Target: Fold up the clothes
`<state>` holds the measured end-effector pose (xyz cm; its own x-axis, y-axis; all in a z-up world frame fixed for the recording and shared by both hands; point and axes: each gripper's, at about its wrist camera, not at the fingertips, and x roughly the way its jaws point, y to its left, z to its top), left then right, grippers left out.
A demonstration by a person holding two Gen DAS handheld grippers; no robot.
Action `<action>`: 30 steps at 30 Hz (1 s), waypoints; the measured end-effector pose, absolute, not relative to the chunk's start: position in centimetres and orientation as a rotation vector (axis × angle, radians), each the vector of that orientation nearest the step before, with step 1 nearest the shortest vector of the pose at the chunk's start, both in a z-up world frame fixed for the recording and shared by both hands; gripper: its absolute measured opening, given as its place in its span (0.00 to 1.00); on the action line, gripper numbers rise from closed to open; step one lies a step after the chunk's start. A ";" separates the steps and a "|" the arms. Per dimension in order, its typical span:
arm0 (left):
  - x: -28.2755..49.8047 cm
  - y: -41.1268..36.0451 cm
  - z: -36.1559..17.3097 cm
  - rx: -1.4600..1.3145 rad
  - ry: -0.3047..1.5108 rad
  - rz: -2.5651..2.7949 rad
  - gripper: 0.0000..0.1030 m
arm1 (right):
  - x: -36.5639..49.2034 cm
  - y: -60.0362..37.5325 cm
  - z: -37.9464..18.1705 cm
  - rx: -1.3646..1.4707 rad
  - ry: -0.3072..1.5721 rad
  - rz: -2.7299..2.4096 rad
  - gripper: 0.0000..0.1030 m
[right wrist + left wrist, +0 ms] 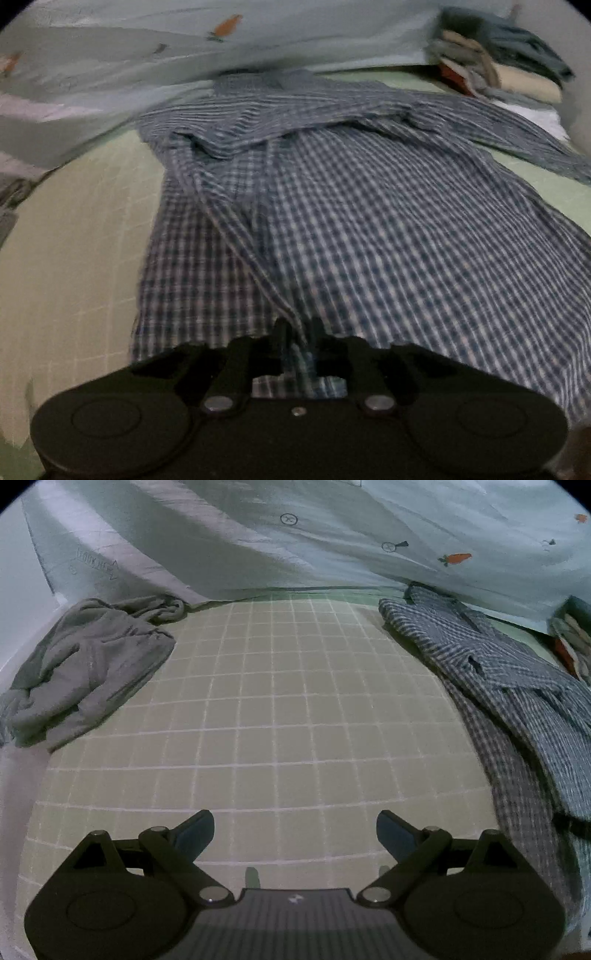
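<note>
A blue and white checked shirt [369,221] lies spread on a green gridded mat [74,240]. My right gripper [298,332] is shut on the shirt's near hem, with cloth pinched between its jaws. In the left wrist view the same shirt [498,686] lies along the right side of the mat [277,709]. My left gripper [295,830] is open and empty, low over the bare mat, well left of the shirt. A crumpled grey garment [85,672] lies at the mat's left edge.
A pale blue bedsheet with carrot prints [406,528] rises behind the mat. A stack of folded clothes [498,70] sits at the far right, also seen in the left wrist view [572,638].
</note>
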<state>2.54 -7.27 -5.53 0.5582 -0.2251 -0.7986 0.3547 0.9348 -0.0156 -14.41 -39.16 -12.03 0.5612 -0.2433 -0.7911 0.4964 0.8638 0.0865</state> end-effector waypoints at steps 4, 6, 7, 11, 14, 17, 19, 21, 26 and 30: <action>2.8 -10.9 -5.8 0.093 0.946 -0.279 0.92 | -14.4 -40.7 -10.9 0.273 0.897 -0.330 0.55; 2.9 -12.9 -5.7 0.082 0.951 -0.261 0.92 | -14.6 -42.4 -9.8 0.273 0.868 -0.281 0.74; 3.1 -14.0 -5.7 0.082 0.949 -0.255 0.92 | -14.8 -43.6 -9.4 0.273 0.853 -0.273 0.79; 4.3 -18.2 -6.2 0.092 0.955 -0.223 0.92 | -15.2 -49.0 -8.4 0.262 0.805 -0.273 0.82; 5.6 -20.6 -6.4 0.098 0.956 -0.201 0.92 | -14.7 -53.8 -8.7 0.299 0.800 -0.333 0.82; 7.2 -22.2 -6.6 0.094 0.941 -0.158 0.92 | -13.5 -57.8 -9.1 0.332 0.775 -0.372 0.83; 8.8 -22.6 -7.1 0.061 0.961 -0.118 0.92 | -11.8 -60.0 -9.3 0.326 0.770 -0.389 0.83; 10.4 -23.4 -7.7 0.050 0.976 -0.115 0.92 | -9.8 -61.9 -9.3 0.315 0.756 -0.415 0.83; 14.3 -24.9 -8.7 0.066 0.982 -0.055 0.92 | -3.8 -66.8 -9.8 0.333 0.697 -0.455 0.81; 16.7 -26.4 -9.4 0.113 1.009 -0.053 0.92 | 0.6 -69.8 -10.8 0.337 0.744 -0.452 0.76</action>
<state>16.74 -26.39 -9.44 0.5323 0.0083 -0.8465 0.0962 0.9929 0.0703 0.58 -69.82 -10.84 0.6475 -0.2727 -0.7116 0.5056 0.8524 0.1334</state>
